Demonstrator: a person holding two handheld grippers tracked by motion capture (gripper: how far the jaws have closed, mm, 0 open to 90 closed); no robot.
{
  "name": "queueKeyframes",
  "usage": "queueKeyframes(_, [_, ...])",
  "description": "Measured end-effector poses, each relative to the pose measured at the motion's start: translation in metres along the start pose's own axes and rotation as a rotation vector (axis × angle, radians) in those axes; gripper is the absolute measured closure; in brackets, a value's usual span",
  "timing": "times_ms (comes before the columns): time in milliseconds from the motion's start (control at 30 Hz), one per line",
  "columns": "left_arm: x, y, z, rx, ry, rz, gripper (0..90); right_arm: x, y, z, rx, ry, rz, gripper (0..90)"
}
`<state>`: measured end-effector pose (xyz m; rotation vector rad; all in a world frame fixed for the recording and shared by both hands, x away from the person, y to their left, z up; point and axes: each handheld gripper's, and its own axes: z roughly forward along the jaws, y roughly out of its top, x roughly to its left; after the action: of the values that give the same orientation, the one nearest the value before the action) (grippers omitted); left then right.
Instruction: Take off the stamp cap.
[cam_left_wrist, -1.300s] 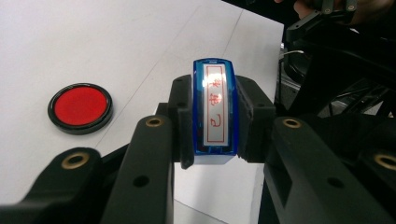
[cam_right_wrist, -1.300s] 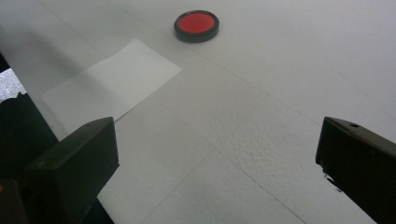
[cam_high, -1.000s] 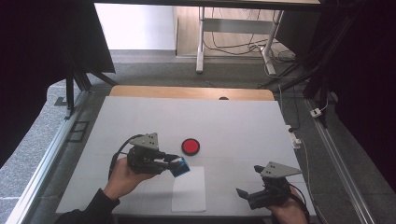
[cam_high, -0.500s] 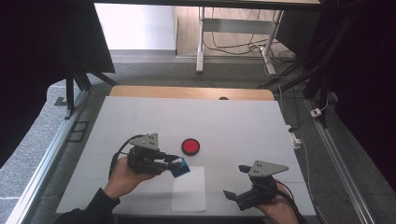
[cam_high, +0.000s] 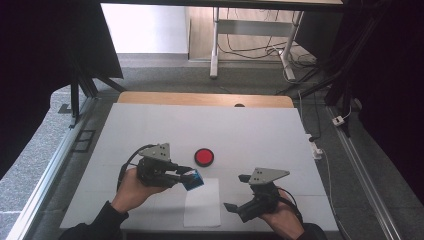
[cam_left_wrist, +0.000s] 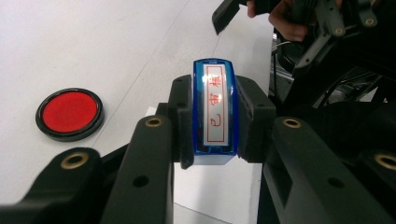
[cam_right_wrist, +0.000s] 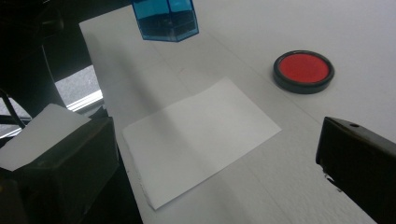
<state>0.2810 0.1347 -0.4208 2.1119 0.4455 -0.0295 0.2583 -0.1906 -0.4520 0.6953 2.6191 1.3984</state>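
My left gripper (cam_high: 187, 178) is shut on a blue stamp (cam_left_wrist: 215, 112) with a white label in red characters, held above the table by the top edge of a white paper sheet (cam_high: 202, 202). A round red ink pad (cam_high: 204, 156) lies just beyond the stamp. My right gripper (cam_high: 236, 194) hovers at the paper's right edge with its jaws wide apart and nothing between them. In the right gripper view the paper (cam_right_wrist: 201, 140) lies ahead, the stamp (cam_right_wrist: 166, 18) hangs at the top and the ink pad (cam_right_wrist: 303, 70) sits at the right.
The white tabletop (cam_high: 260, 135) has a wooden strip along its far edge. A cable (cam_high: 320, 150) runs down the table's right side. Beyond the table stand desk legs and dark equipment.
My right gripper has moved left toward the paper sheet. The left gripper has stayed in place with the stamp in it.
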Motion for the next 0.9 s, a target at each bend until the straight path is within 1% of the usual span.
queueKeyframes(67, [0.000,0.000,0.000,-0.002,-0.004,0.003,70.3,0.001,0.002,0.005,0.002,0.013,-0.006,0.0])
queueKeyframes(167, [0.000,0.001,0.000,-0.006,-0.012,0.004,70.3,0.004,0.006,0.013,0.000,0.022,-0.033,0.0])
queueKeyframes(200, [0.000,0.001,0.000,-0.006,-0.012,0.004,70.3,0.005,0.007,0.016,-0.002,0.033,-0.041,0.0])
queueKeyframes(267, [0.000,0.000,0.001,-0.008,-0.020,0.007,70.3,0.006,0.009,0.021,0.005,0.036,-0.050,0.0])
queueKeyframes(333, [0.001,0.000,0.002,-0.004,-0.030,0.010,70.3,0.007,0.010,0.025,0.012,0.049,-0.056,0.0])
queueKeyframes(400, [0.001,-0.001,0.002,-0.004,-0.032,0.010,70.3,0.007,0.011,0.028,0.017,0.052,-0.057,0.0])
queueKeyframes(433, [0.001,-0.001,0.003,-0.004,-0.036,0.012,70.4,0.007,0.012,0.033,0.017,0.077,-0.055,0.0])
queueKeyframes(533, [0.002,-0.001,0.003,-0.007,-0.044,0.015,70.3,0.007,0.014,0.035,0.020,0.088,-0.058,0.0])
queueKeyframes(567, [0.002,-0.001,0.003,-0.008,-0.050,0.016,70.3,0.008,0.016,0.038,0.023,0.101,-0.071,0.0])
queueKeyframes(600, [0.002,-0.001,0.003,-0.013,-0.055,0.017,70.3,0.007,0.017,0.040,0.025,0.106,-0.073,0.0])
queueKeyframes(667, [0.002,-0.001,0.003,-0.022,-0.069,0.020,70.4,0.007,0.019,0.043,0.022,0.127,-0.067,0.0])
queueKeyframes(700, [0.002,-0.001,0.003,-0.022,-0.069,0.020,70.4,0.007,0.020,0.045,0.025,0.135,-0.065,0.0])
queueKeyframes(733, [0.002,-0.001,0.003,-0.025,-0.074,0.021,70.4,0.007,0.020,0.045,0.025,0.135,-0.065,0.0])
queueKeyframes(767, [0.002,-0.002,0.003,-0.027,-0.076,0.022,70.4,0.007,0.022,0.049,0.024,0.158,-0.062,0.0])
queueKeyframes(800, [0.002,-0.002,0.003,-0.027,-0.080,0.021,70.4,0.007,0.023,0.051,0.022,0.170,-0.064,0.0])
queueKeyframes(833, [0.002,-0.002,0.003,-0.028,-0.084,0.021,70.4,0.007,0.023,0.051,0.022,0.170,-0.064,0.0])
queueKeyframes(867, [0.002,-0.002,0.003,-0.031,-0.088,0.023,70.4,0.007,0.025,0.054,0.020,0.186,-0.074,0.0])
queueKeyframes(900, [0.003,-0.002,0.003,-0.033,-0.093,0.023,70.4,0.008,0.026,0.055,0.024,0.190,-0.077,0.0])
